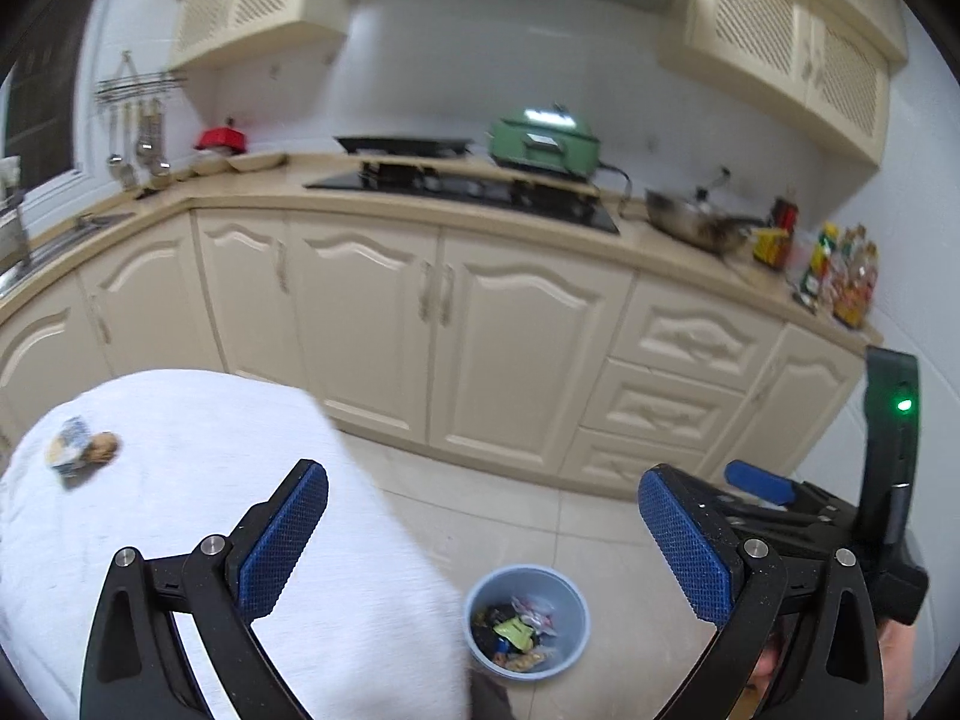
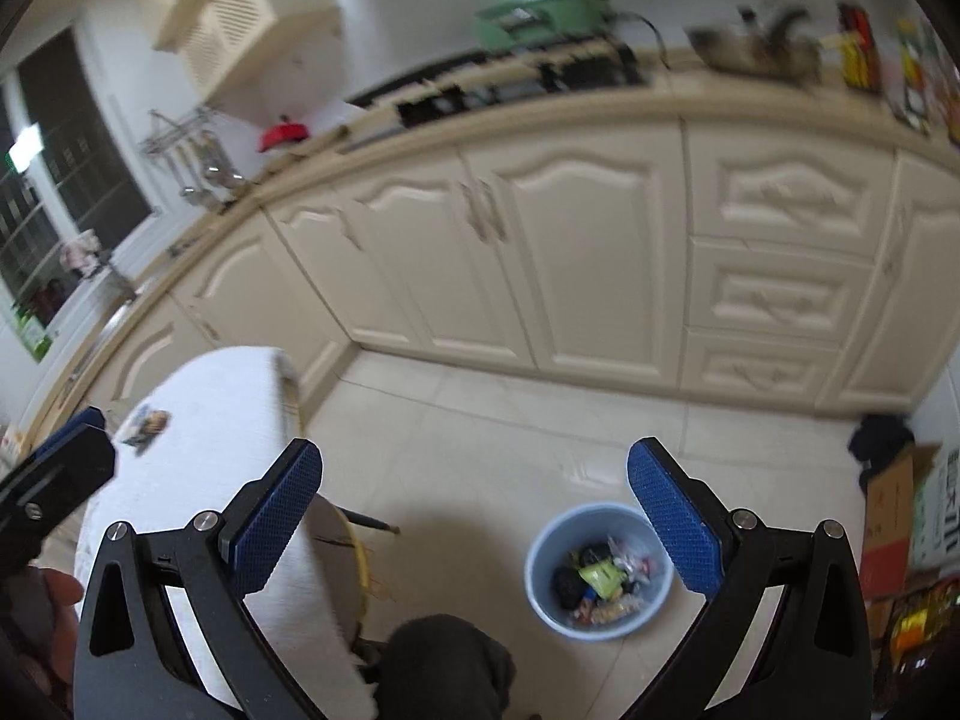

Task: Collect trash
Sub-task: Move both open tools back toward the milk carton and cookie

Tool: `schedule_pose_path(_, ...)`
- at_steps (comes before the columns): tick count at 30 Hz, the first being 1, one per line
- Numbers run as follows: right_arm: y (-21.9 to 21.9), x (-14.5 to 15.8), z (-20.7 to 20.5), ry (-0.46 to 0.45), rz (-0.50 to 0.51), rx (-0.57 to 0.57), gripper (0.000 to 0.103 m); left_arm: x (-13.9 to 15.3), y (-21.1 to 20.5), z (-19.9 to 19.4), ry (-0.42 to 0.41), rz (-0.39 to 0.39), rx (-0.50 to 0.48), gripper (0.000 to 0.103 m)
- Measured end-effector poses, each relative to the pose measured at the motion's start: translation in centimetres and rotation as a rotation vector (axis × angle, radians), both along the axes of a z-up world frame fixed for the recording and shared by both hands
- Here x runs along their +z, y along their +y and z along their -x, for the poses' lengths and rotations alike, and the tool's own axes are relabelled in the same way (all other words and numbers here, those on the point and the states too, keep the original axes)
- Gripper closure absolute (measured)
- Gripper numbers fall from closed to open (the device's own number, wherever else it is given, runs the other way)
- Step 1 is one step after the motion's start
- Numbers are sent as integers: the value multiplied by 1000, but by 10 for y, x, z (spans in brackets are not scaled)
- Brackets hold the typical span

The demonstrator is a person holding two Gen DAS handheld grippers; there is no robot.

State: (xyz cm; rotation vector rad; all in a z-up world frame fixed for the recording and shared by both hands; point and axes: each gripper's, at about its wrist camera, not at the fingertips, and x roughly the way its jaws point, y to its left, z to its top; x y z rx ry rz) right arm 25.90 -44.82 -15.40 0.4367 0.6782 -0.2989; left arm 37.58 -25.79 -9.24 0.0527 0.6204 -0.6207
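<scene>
Judging by contents, the bin (image 1: 527,621) holds most wrappers; one wrapper (image 1: 81,450) remains on the table (image 1: 240,450). Left gripper (image 1: 483,531) and right gripper (image 2: 474,516): jaws apart, empty.

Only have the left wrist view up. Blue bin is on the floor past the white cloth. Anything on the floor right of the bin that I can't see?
Observer: Yes. A cardboard box stands on the floor to the right of the blue bin, apart from it.
Operator: What is the cloth lying on?
Observer: A yellow-rimmed round top shows under the edge of the white cloth on the bin side.
Operator: I see one pad of the right gripper. Holding anything?
Observer: No. The right gripper is wide open with nothing between its pads.
</scene>
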Motion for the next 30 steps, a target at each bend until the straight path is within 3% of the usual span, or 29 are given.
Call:
schedule_pose_path(8, 74, 48, -20, -94, 72, 117, 0, 18, 99, 47, -51, 45, 129, 1)
schedule_pose_path(18, 166, 73, -54, -150, 84, 280, 0, 22, 196, 96, -93, 54, 313, 1)
schedule_pose_path(25, 216, 55, -101, -114, 93, 395, 0, 4, 234, 77, -47, 6, 403, 1)
schedule_pose_path(30, 241, 30, -147, -50, 109, 448, 0, -11, 236, 24, 7, -29, 440, 1)
